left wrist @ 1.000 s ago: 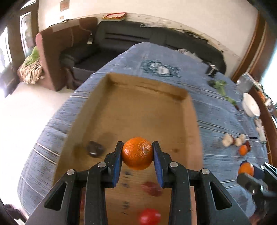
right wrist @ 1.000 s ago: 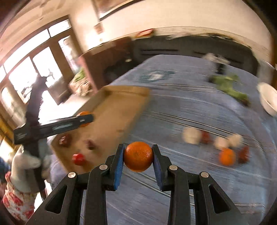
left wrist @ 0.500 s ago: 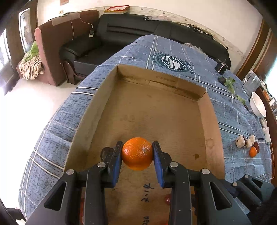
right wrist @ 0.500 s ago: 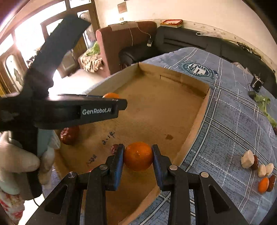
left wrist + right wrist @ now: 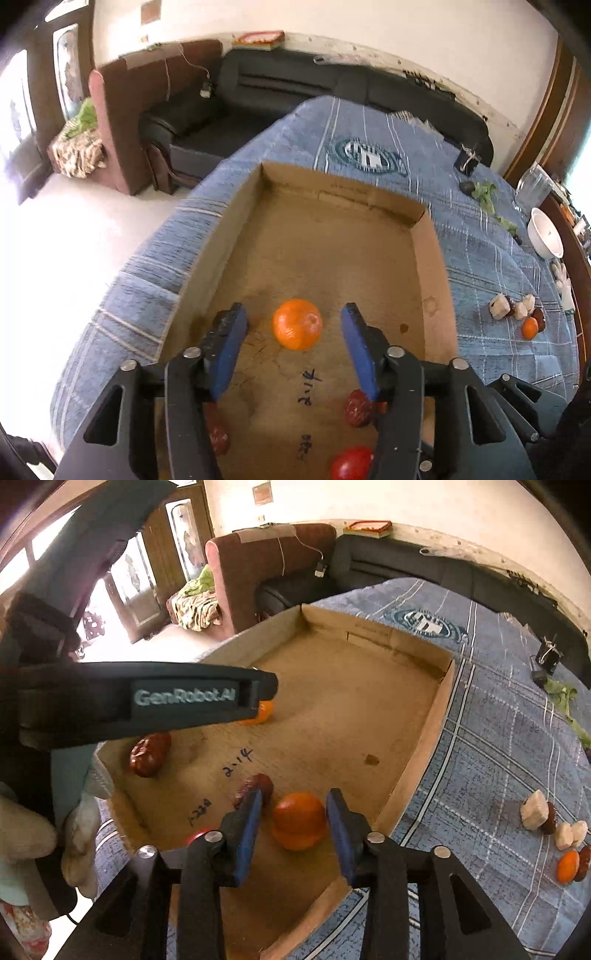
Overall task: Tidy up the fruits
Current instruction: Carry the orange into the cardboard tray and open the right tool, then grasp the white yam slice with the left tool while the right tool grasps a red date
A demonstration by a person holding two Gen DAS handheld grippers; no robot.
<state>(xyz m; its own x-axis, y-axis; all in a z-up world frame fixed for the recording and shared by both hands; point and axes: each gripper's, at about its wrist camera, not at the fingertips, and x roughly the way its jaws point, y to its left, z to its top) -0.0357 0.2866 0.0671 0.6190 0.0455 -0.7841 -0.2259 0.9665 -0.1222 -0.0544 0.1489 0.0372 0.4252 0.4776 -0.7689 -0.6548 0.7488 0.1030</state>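
Change since a second ago: both oranges, then clamped between the pads, are now released into the cardboard box point(image 5: 430, 258), and the right gripper has travelled from over the blue cloth to the box's near right corner. Left gripper point(image 5: 293, 345): jaws opening, blue pads standing clear on either side of the first orange point(image 5: 296, 324), which lies between them on the box floor and touches neither. Right gripper point(image 5: 294, 830): jaws opening, narrower gap, second orange point(image 5: 299, 825) between the pads with a sliver of space on each side; it appears to rest on the box floor, though motion blur smears its lower edge. Box contents, other: dark red dates, one point(image 5: 149, 755) near the left wall, one point(image 5: 255, 788) just behind the right gripper's left finger; one red tomato-like fruit point(image 5: 351, 463) at the near edge, partly hidden by the gripper. Box floor carries handwritten ink marks. Box sits on a blue plaid cloth point(image 5: 498, 746). On the cloth, well apart from the box to the right: cluster of pale chunks, dark dates and one small orange fruit point(image 5: 567, 866). White bowl point(image 5: 546, 232) at the cloth's far right edge. Gloved hand point(image 5: 22, 838) holds the left gripper's handle.
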